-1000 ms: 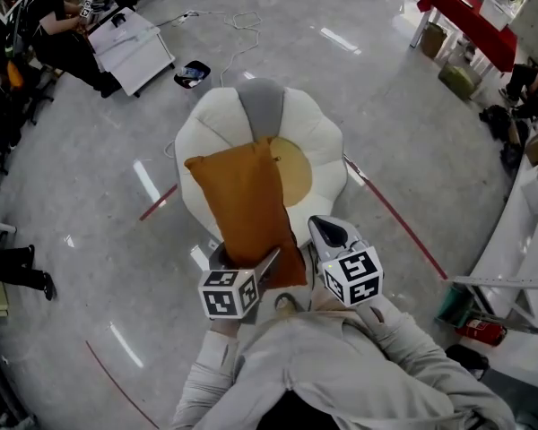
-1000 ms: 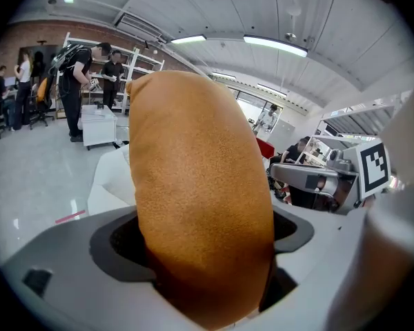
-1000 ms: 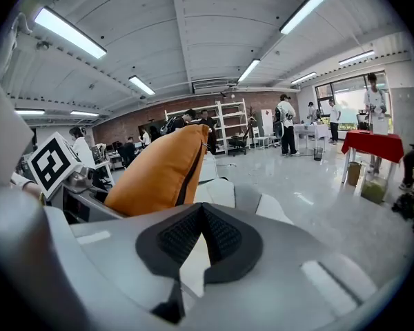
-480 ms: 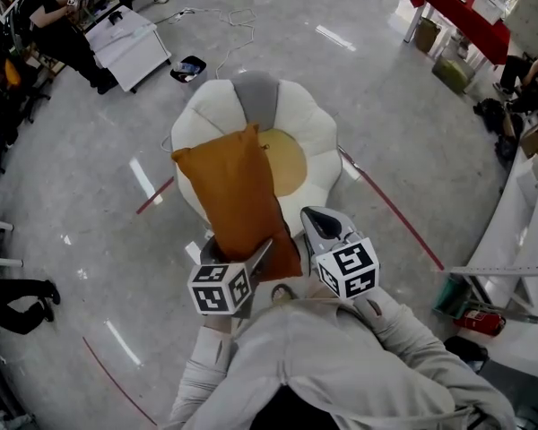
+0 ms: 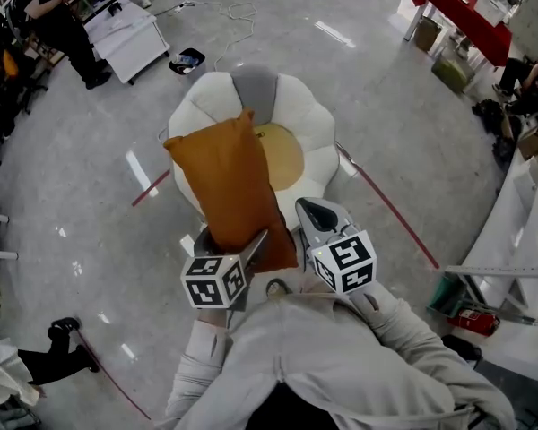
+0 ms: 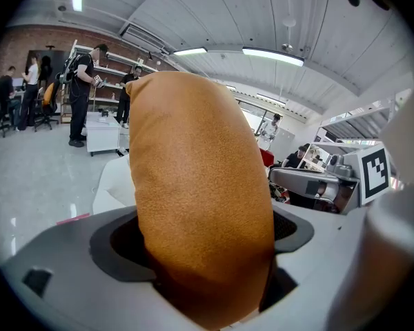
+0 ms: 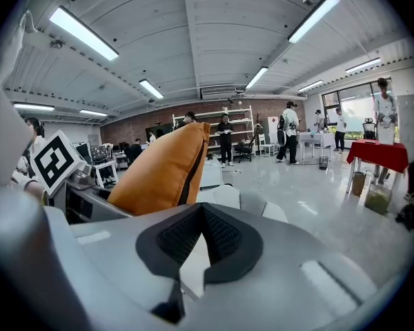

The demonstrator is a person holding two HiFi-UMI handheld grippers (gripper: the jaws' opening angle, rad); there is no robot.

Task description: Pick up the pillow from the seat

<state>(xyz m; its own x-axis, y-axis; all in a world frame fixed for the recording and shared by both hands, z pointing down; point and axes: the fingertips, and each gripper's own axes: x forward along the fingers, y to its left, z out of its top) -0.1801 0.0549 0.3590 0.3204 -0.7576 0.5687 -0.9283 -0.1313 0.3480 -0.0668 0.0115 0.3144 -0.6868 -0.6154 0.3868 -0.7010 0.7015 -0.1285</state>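
now the left gripper (image 5: 238, 245) has its two fingers (image 6: 114, 250) far apart and pressed on the orange pillow (image 5: 224, 182), which fills all the gap between them. the fingers clamp the near, narrow end of the pillow, and the rest of it goes out past the fingertips, up and away, with its far end in the air. beyond the fingertips and lower lies the white flower-shaped seat (image 5: 318, 150) with a yellow middle. the right gripper (image 5: 318, 218) is just beside the pillow, on its right, not touching it. its fingers (image 7: 224, 236) meet at the tips and nothing is between them.
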